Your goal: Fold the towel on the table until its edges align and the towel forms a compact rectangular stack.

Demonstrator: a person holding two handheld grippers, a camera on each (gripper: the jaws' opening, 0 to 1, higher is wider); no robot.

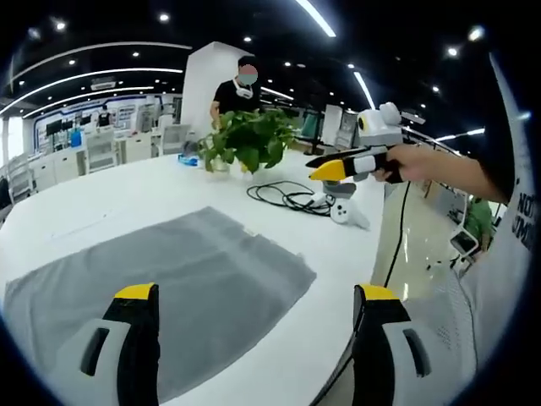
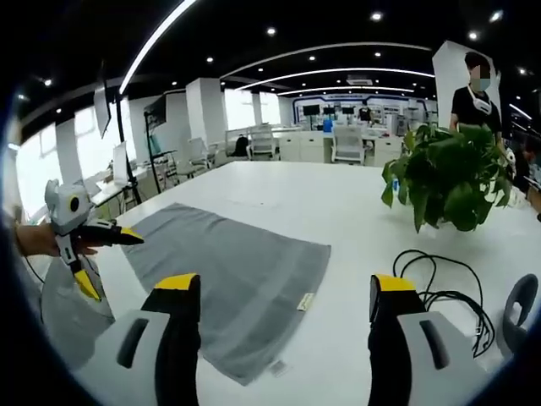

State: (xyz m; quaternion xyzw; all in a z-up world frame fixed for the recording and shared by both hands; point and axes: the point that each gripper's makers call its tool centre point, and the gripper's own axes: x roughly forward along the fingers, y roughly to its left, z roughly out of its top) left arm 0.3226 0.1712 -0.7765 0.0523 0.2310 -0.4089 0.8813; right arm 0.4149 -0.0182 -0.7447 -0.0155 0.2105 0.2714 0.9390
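A grey towel (image 1: 186,279) lies spread flat in a single layer on the white table (image 1: 101,199), one corner reaching the table's near edge. In the left gripper view my left gripper (image 1: 256,294) hovers open above the towel's near part, nothing between its jaws. A hand holds my right gripper (image 1: 311,168) in the air beyond the towel. In the right gripper view the towel (image 2: 228,258) lies ahead with small labels along its near hem. My right gripper (image 2: 286,283) is open and empty over that hem. My left gripper (image 2: 108,264) is open at the towel's left end.
A potted green plant (image 1: 249,139) (image 2: 448,173) stands past the towel. A coiled black cable (image 1: 287,196) (image 2: 439,275) and a white device (image 1: 342,210) lie near the plant. A person (image 1: 241,85) stands behind the table. Office chairs and desks fill the background.
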